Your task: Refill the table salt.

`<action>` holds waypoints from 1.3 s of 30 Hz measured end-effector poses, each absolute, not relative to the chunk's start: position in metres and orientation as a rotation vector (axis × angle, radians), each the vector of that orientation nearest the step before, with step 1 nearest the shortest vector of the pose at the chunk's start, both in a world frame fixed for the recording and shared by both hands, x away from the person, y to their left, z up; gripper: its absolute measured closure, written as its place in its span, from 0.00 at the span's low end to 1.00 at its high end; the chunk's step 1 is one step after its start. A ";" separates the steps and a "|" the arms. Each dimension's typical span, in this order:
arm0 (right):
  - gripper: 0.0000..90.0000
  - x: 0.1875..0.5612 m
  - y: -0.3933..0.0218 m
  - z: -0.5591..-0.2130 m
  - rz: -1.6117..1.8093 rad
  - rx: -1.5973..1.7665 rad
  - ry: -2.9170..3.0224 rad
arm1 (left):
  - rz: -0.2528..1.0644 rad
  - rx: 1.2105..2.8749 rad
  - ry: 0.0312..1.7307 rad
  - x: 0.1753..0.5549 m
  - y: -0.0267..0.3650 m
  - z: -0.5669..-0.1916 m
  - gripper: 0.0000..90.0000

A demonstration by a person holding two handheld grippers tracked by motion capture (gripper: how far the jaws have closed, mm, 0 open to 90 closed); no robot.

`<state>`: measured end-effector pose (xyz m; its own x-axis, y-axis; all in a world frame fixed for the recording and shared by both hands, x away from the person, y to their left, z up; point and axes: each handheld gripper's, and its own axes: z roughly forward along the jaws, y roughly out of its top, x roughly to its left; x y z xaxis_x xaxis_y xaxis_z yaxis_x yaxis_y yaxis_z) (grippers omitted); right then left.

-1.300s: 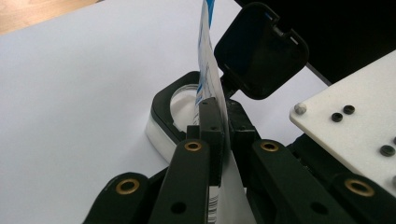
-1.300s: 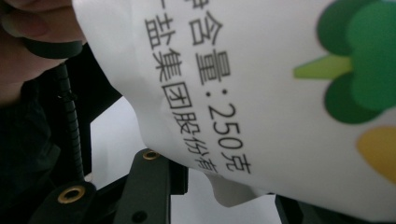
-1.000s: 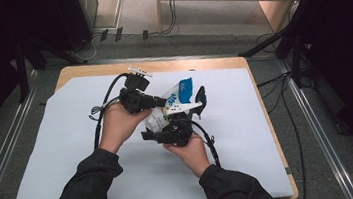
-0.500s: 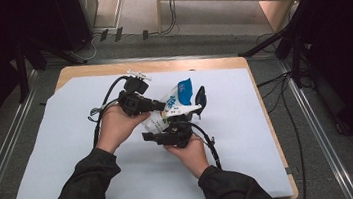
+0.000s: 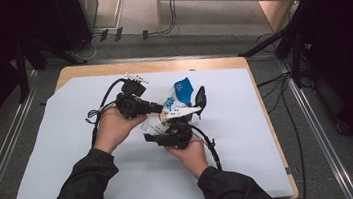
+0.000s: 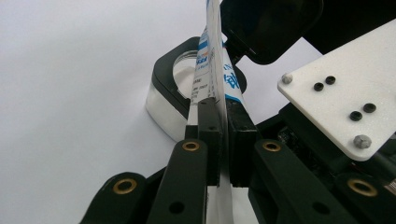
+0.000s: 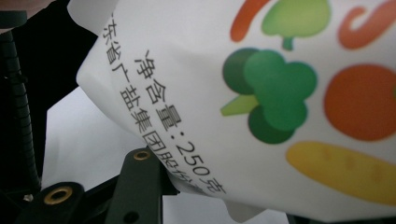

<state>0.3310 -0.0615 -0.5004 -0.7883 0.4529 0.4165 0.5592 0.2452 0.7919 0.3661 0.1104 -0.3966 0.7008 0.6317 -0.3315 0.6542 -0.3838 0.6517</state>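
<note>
Mostly hidden: the packet (image 5: 174, 105) sits between both hands above the white sheet (image 5: 60, 158), its lower part covered by the grippers in the high view. Left gripper (image 6: 223, 140) jaws clamped on the packet's thin edge. Right gripper (image 5: 180, 124) holds the packet's body across its jaws; its far jaw is cut off in the right gripper view. Versus earlier frames, nothing has visibly shifted; hands stay put.

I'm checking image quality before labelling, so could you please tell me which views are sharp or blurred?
High view: evenly lit white sheet, dark surroundings, packet small and soft. Left gripper view: left tool crisp, background bright. Right gripper view: packet very close, its printed vegetables slightly blurred, the text readable.
</note>
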 end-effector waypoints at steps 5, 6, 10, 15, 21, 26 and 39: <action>0.69 0.330 -0.061 -0.502 -1.587 -0.974 -2.423 | -0.032 2.114 0.974 0.365 0.113 -0.398 0.97; 0.69 0.330 -0.060 -0.503 -1.586 -0.971 -2.429 | -0.030 2.118 0.970 0.365 0.113 -0.398 0.97; 0.69 0.330 -0.060 -0.505 -1.581 -0.966 -2.452 | -0.030 2.120 0.968 0.363 0.116 -0.400 0.97; 0.69 0.328 -0.059 -0.508 -1.573 -0.966 -2.474 | -0.045 2.115 0.973 0.363 0.119 -0.404 0.97; 0.69 0.328 -0.059 -0.511 -1.567 -0.958 -2.494 | -0.052 2.122 0.959 0.362 0.121 -0.406 0.97; 0.69 0.325 -0.059 -0.513 -1.581 -0.960 -2.489 | -0.074 2.107 0.947 0.360 0.127 -0.408 0.97; 0.69 0.321 -0.060 -0.519 -1.597 -0.997 -2.478 | -0.074 2.102 0.913 0.356 0.132 -0.413 0.96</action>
